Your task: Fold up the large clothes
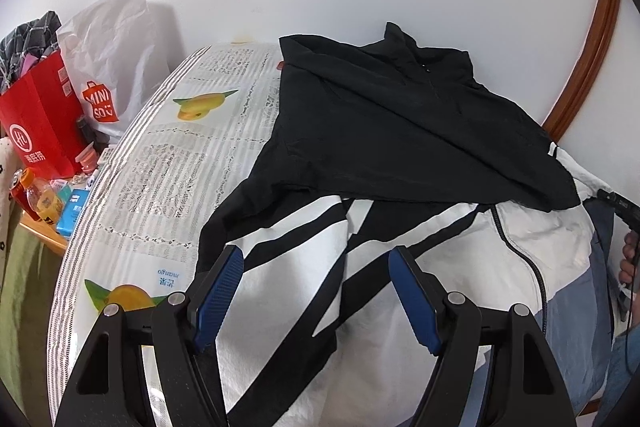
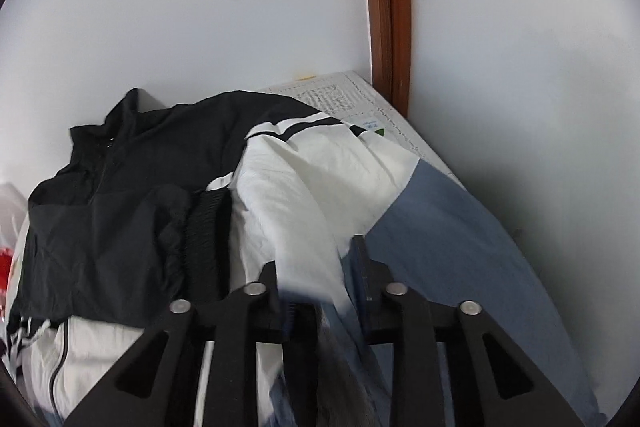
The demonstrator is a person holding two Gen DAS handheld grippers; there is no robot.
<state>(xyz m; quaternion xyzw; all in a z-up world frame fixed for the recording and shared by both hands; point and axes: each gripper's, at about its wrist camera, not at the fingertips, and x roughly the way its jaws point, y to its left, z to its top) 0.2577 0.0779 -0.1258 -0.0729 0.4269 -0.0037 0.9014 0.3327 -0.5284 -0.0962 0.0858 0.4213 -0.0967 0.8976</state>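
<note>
- Because the jacket (image 1: 400, 155) lies spread over most of the table (image 1: 168, 163), filling the centre and right of the left wrist view with one black sleeve folded across its chest, any pull from one side alone would likely drag the whole garment and undo that fold.
- The left gripper (image 1: 316, 291) hovers at the lower centre of its view with jaws wide and nothing between them; the striped white panel lies beneath, untouched.
- The right gripper (image 2: 316, 267), lower centre of its own view, has jaws drawn narrow around a ridge of white and blue-grey fabric. Blur hides the pads, so I cannot tell whether they pinch it.
- If that bite catches only the top layer, the sleeve could slip out on lifting, or bunch up instead of folding flat.
- The slick fabric may slide toward the table edge at the lower right, close to the wall.
- The hem is cut off at the bottom of both views.
- At the right edge of the left wrist view, a hand (image 1: 629, 259) shows only in part.
- The bags (image 1: 60, 107) at the upper left stand clear of the work.
</note>
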